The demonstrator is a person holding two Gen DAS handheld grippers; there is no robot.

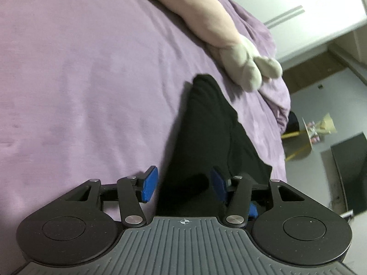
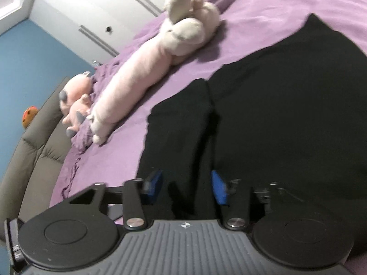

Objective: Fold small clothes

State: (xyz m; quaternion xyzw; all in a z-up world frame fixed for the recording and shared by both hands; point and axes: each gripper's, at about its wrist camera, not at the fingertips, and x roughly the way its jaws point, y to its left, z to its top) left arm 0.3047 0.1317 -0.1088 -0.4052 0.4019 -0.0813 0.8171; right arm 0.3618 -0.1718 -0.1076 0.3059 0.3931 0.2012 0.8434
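A black garment lies flat on the purple bed sheet. In the left wrist view it runs as a narrow strip away from me. My left gripper is open, its blue pads standing apart on either side of the cloth's near end without pressing it. In the right wrist view the black garment fills the right half, with a narrower panel beside a crease. My right gripper hovers open over that panel's near edge, and nothing is pinched between its pads.
A long pale plush toy lies on the bed beyond the garment, its grey feet near the bed's edge. A small pink plush sits by a grey padded headboard. Off the bed's edge are floor and a dark box.
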